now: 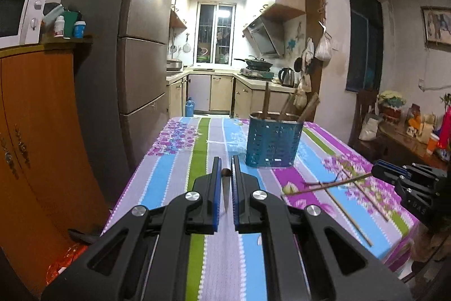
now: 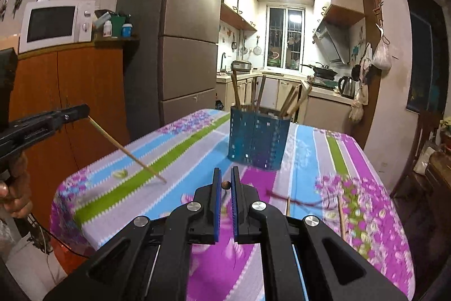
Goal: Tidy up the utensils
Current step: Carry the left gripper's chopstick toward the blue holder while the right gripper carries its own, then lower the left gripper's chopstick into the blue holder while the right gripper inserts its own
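Each gripper is clamped on one chopstick near its butt end, tip slanting down toward the table (image 1: 180, 182), presumably for a butt-up drop: left gripper (image 1: 225, 174) with its chopstick (image 2: 126, 150), right gripper (image 2: 225, 185) with its chopstick (image 1: 338, 181). The blue utensil holder (image 1: 272, 143) stands toward the table's far edge, holding perhaps five sticks; two or three lie loose near the right edge, blurred.

Both grippers (image 1: 225, 174) (image 2: 225, 184), jaws clamped.
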Action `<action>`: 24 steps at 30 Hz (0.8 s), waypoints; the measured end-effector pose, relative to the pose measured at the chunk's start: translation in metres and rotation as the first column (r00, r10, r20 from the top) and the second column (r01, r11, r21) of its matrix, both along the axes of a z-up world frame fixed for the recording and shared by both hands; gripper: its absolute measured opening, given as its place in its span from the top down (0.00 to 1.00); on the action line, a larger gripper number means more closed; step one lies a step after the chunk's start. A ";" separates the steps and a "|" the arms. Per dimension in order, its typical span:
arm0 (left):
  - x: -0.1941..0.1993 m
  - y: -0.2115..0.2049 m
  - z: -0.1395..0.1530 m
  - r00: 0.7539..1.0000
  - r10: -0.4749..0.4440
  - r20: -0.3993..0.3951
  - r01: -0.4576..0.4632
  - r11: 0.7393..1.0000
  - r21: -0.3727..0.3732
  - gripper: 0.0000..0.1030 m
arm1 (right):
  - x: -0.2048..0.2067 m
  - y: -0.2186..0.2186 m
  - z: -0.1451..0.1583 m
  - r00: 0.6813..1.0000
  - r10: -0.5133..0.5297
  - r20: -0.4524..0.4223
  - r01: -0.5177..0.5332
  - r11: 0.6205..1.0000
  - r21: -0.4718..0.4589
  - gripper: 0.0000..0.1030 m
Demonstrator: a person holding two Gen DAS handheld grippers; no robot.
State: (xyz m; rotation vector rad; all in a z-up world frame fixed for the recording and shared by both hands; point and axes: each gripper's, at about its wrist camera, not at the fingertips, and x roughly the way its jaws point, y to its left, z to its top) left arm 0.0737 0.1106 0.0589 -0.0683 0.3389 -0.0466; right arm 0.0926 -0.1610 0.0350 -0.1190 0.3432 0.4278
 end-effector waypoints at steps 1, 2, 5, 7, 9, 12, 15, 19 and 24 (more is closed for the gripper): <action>0.004 0.000 0.003 1.000 -0.008 -0.009 0.008 1.000 -0.003 0.95 | 0.003 0.000 0.005 1.000 0.005 -0.004 -0.005 1.000 0.002 0.93; 0.010 0.000 0.007 1.000 -0.008 -0.020 0.008 1.000 -0.006 0.95 | 0.006 0.000 0.009 1.000 0.010 -0.009 -0.010 1.000 0.004 0.93; 0.018 -0.002 0.015 0.998 -0.032 -0.047 0.031 0.999 -0.016 0.95 | 0.013 0.002 0.021 0.999 0.028 -0.035 -0.028 1.000 0.011 0.93; 0.018 -0.006 0.021 0.997 -0.051 -0.050 0.051 0.999 -0.006 0.95 | 0.015 0.003 0.028 0.998 0.039 -0.046 -0.038 0.999 0.013 0.93; 0.017 -0.011 0.031 0.997 -0.071 -0.043 0.071 0.997 0.010 0.95 | 0.017 0.002 0.036 0.997 0.050 -0.059 -0.049 0.999 0.017 0.93; 0.019 -0.018 0.042 0.994 -0.101 -0.043 0.102 0.995 0.008 0.95 | 0.020 0.001 0.045 0.995 0.064 -0.081 -0.061 0.998 0.029 0.93; 0.020 -0.026 0.051 0.992 -0.120 -0.037 0.121 0.993 0.017 0.95 | 0.023 0.000 0.052 0.992 0.075 -0.098 -0.072 0.997 0.041 0.93; 0.022 -0.033 0.059 0.991 -0.132 -0.027 0.133 0.991 0.033 0.95 | 0.023 -0.006 0.059 0.992 0.074 -0.102 -0.070 0.997 0.045 0.93; 0.030 -0.044 0.062 0.988 -0.154 -0.025 0.155 0.987 0.032 0.95 | 0.025 -0.015 0.065 0.992 0.069 -0.110 -0.064 0.997 0.052 0.93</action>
